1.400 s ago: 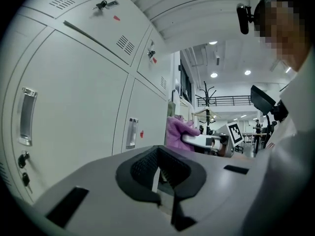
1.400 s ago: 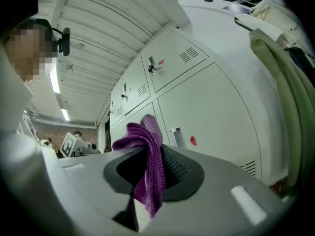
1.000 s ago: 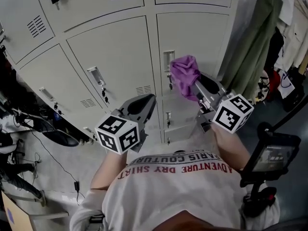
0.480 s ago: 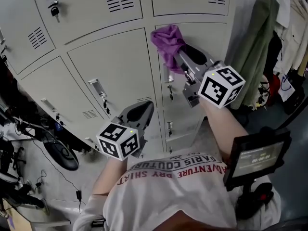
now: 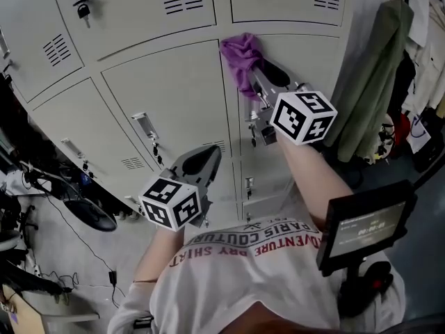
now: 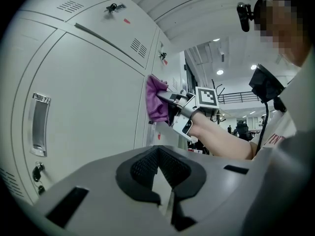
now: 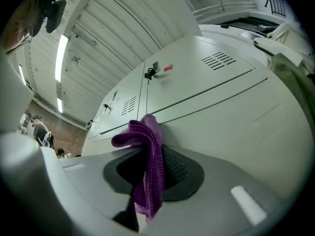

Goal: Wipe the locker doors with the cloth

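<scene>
A bunched purple cloth (image 5: 242,58) is pinched in my right gripper (image 5: 259,76), which is shut on it and holds it against the upper left corner of a pale grey locker door (image 5: 306,68). The right gripper view shows the cloth (image 7: 147,166) hanging between the jaws, close to the door (image 7: 236,112). My left gripper (image 5: 198,164) hangs lower, shut and empty, in front of the neighbouring locker door (image 5: 174,96). In the left gripper view the cloth (image 6: 157,104) and the right gripper (image 6: 172,104) appear ahead against the lockers.
Rows of locker doors with handles (image 5: 144,125) and hanging keys (image 5: 83,9) fill the wall. Coats (image 5: 372,82) hang at the right. A screen on a stand (image 5: 361,225) sits at lower right. Cables and dark gear (image 5: 42,186) lie on the floor at left.
My right gripper has carried the cloth up the locker door from beside its handle to the top left corner. The left gripper has stayed about where it was.
</scene>
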The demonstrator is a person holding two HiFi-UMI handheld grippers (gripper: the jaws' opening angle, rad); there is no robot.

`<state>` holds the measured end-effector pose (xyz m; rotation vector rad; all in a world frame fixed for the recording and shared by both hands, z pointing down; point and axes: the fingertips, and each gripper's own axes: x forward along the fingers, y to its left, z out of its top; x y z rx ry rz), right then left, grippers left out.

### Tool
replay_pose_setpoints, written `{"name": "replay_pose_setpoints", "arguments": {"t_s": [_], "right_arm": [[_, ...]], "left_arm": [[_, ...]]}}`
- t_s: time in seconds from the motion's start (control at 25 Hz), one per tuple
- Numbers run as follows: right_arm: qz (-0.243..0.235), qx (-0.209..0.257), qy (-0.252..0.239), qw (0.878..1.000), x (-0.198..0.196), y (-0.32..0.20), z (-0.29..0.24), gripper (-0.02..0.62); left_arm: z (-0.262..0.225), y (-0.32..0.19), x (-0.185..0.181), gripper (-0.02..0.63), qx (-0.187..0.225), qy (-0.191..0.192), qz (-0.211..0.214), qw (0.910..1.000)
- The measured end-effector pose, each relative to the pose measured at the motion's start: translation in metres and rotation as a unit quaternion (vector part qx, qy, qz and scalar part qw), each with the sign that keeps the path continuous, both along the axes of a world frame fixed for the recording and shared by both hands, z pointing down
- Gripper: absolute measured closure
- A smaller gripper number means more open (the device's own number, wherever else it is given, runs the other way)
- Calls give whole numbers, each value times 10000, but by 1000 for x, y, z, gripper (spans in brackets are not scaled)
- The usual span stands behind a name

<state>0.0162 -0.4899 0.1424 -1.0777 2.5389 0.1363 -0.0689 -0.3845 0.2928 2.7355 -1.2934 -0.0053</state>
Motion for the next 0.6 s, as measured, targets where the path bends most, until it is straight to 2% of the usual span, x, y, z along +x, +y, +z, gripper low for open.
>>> {"name": "replay_pose_setpoints", "arguments": {"t_s": [0.2, 0.6], "right_arm": [[295, 210, 206, 9991, 0, -3, -4, 525], [494, 216, 339, 9980, 12, -6, -2, 525]], "left_arm": [[-3, 0, -5, 604, 74, 16, -81, 9999], [-8, -3, -8, 604, 188, 23, -78, 9998]]}}
